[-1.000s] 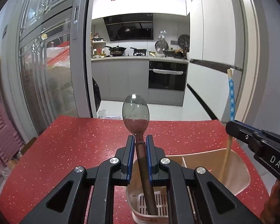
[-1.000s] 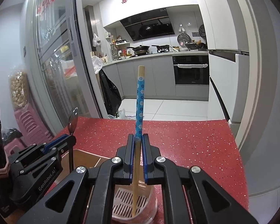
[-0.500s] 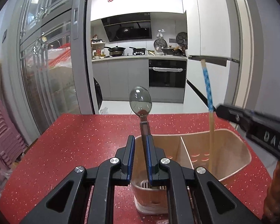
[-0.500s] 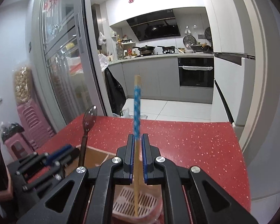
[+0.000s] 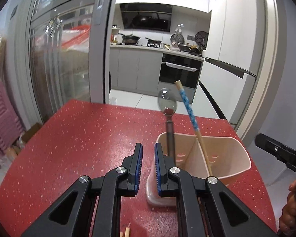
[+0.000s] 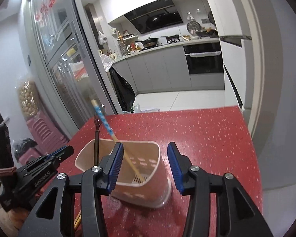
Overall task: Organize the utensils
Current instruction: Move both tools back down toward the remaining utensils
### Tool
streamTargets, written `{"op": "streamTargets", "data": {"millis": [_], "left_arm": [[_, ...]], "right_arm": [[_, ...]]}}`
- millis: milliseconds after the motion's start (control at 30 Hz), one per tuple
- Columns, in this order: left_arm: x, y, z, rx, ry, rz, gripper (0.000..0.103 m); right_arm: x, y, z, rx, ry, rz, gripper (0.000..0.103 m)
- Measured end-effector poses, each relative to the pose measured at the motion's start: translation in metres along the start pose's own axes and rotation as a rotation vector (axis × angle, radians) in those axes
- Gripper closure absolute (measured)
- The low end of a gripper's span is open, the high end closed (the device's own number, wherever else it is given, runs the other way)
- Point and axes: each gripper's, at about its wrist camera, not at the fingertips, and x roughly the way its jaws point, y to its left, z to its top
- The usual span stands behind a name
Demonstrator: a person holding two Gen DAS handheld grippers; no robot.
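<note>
A beige two-compartment utensil holder stands on the red speckled table. A metal spoon stands bowl-up in its left compartment. A chopstick with a blue patterned top leans in the right compartment. My left gripper sits just left of the holder; its jaws are opening and nothing is between them. My right gripper hovers near the holder's near side, jaws opening wide, pads touching nothing.
Loose chopstick ends lie on the table close under the grippers. Pink stools stand off the table's left edge by a glass sliding door. A fridge rises beyond the far right corner.
Both grippers went from shut to open, letting go of the spoon and the chopstick, which now stand free in the holder. Both grippers have drawn back from it.
</note>
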Motion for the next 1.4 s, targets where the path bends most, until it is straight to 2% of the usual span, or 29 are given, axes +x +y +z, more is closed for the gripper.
{"op": "streamTargets", "data": {"millis": [33, 67, 133, 333, 500, 600, 800, 933, 1067, 1400], "left_arm": [[-0.001, 0.003, -0.001, -0.009, 0.005, 0.0, 0.003], [-0.004, 0.006, -0.002, -0.02, 0.008, 0.023, 0.0], [-0.012, 0.009, -0.006, -0.022, -0.019, 0.04, 0.0], [-0.022, 0.014, -0.025, 0.017, 0.051, 0.056, 0.0], [-0.031, 0.024, -0.05, 0.032, 0.125, 0.064, 0.0], [-0.037, 0.029, -0.07, 0.046, 0.184, 0.038, 0.0], [-0.048, 0.042, -0.116, 0.079, 0.287, 0.067, 0.0], [-0.053, 0.057, -0.139, 0.059, 0.346, 0.104, 0.0], [-0.055, 0.073, -0.155, 0.016, 0.393, 0.108, 0.0], [-0.065, 0.08, -0.177, 0.028, 0.411, 0.141, 0.0]], "right_arm": [[-0.003, -0.001, -0.002, 0.007, 0.005, 0.0, 0.05], [-0.006, -0.002, -0.004, 0.012, 0.01, 0.0, 0.048], [-0.011, -0.003, -0.008, 0.019, 0.021, 0.001, 0.045], [-0.025, -0.003, -0.027, 0.033, 0.08, -0.009, 0.024], [-0.032, -0.001, -0.051, 0.035, 0.162, -0.04, 0.024], [-0.034, 0.001, -0.068, 0.041, 0.22, -0.061, 0.024], [-0.039, 0.003, -0.103, 0.072, 0.321, -0.088, 0.024], [-0.043, 0.002, -0.128, 0.105, 0.383, -0.101, 0.024], [-0.046, 0.002, -0.148, 0.113, 0.427, -0.124, 0.024], [-0.047, 0.012, -0.169, 0.077, 0.476, -0.188, 0.024]]}}
